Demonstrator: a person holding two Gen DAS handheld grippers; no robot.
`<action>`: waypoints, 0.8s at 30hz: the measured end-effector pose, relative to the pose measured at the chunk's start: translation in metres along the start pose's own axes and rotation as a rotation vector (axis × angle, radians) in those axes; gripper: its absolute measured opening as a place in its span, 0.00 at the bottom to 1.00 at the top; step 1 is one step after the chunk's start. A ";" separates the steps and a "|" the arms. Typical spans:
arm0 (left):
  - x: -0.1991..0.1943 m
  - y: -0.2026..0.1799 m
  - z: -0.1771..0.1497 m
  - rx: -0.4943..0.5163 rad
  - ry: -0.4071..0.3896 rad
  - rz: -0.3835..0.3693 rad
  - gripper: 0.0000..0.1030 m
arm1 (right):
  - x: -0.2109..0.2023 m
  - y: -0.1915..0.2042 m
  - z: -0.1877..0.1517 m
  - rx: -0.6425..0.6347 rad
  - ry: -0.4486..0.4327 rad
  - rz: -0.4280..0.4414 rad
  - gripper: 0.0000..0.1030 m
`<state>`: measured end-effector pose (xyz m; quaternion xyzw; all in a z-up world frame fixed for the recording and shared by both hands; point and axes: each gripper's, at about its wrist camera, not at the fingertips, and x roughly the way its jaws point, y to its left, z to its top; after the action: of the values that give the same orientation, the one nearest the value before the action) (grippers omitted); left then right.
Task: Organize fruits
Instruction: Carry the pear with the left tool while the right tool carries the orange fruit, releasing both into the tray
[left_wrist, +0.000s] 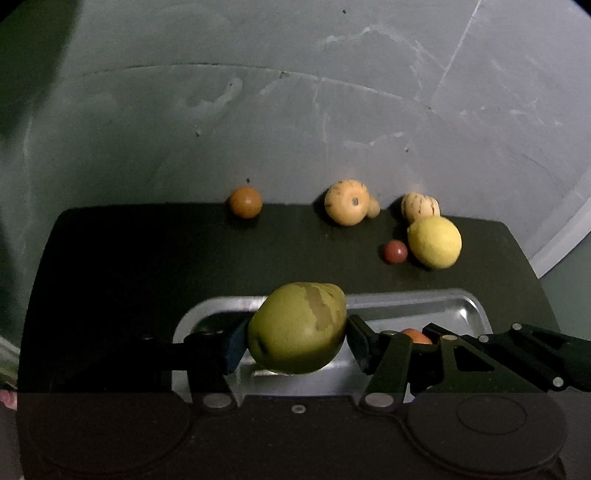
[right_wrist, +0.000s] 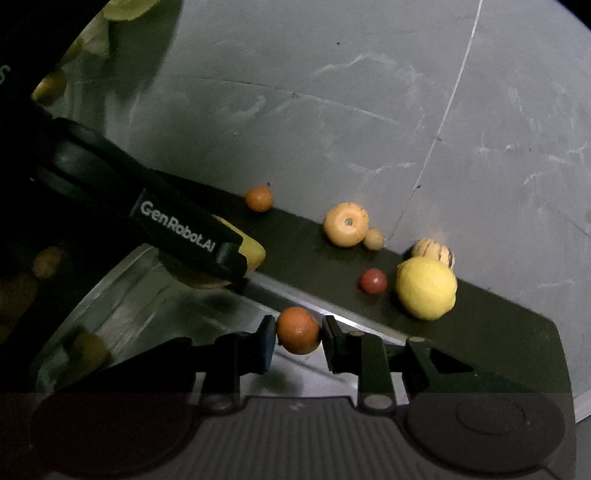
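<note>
- My left tongs (left_wrist: 297, 332) are closed on a green pear (left_wrist: 297, 326); both pads press on its sides and it hangs over the metal tray (left_wrist: 436, 301).
- My right tongs (right_wrist: 298, 332) grip a small orange fruit (right_wrist: 298, 329) between the two pads, above the right part of the same tray (right_wrist: 122, 310).
- In the left wrist view the right tongs (left_wrist: 417, 338) enter from the right side, and a little of the orange fruit (left_wrist: 416, 335) shows behind their black fingers.
- In the right wrist view the left tongs (right_wrist: 236, 258) come in from the upper left, with white letters on the side, and only a yellow-green edge of the pear (right_wrist: 255, 251) is visible past them.
- The tray lies on a dark bench (left_wrist: 147, 251), close to its near edge.
- At the far edge of the bench a round orange-brown fruit (left_wrist: 245, 201) stands alone, well apart from the others.
- To the right of it is a pale orange round fruit (left_wrist: 347, 202) with a dark spot in the middle, and a very small pale one (left_wrist: 373, 206) is touching it.
- More to the right a cream fruit with dark stripes (left_wrist: 420, 206) sits just behind a large yellow lemon (left_wrist: 435, 242); I cannot tell if they touch.
- A small red-brown ball-shaped fruit (left_wrist: 395, 252) lies just beside the lemon, on its left.
- Behind the bench there is a grey scratched wall (left_wrist: 295, 110).
- Some blurred yellow and orange shapes are at the left border of the right wrist view; they are too dark to say what they are.
</note>
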<state>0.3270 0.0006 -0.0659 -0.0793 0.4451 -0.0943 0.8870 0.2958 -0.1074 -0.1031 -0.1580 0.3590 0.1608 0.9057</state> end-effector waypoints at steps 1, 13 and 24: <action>-0.002 0.001 -0.003 0.002 0.003 -0.002 0.57 | -0.002 0.003 -0.002 0.003 0.004 0.005 0.29; -0.019 0.011 -0.036 0.009 0.044 -0.004 0.56 | -0.018 0.036 -0.024 0.021 0.053 0.055 0.29; -0.028 0.010 -0.049 0.030 0.057 -0.020 0.56 | -0.028 0.051 -0.034 0.037 0.082 0.075 0.29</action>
<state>0.2719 0.0145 -0.0752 -0.0680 0.4678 -0.1121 0.8740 0.2354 -0.0803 -0.1163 -0.1344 0.4042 0.1812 0.8864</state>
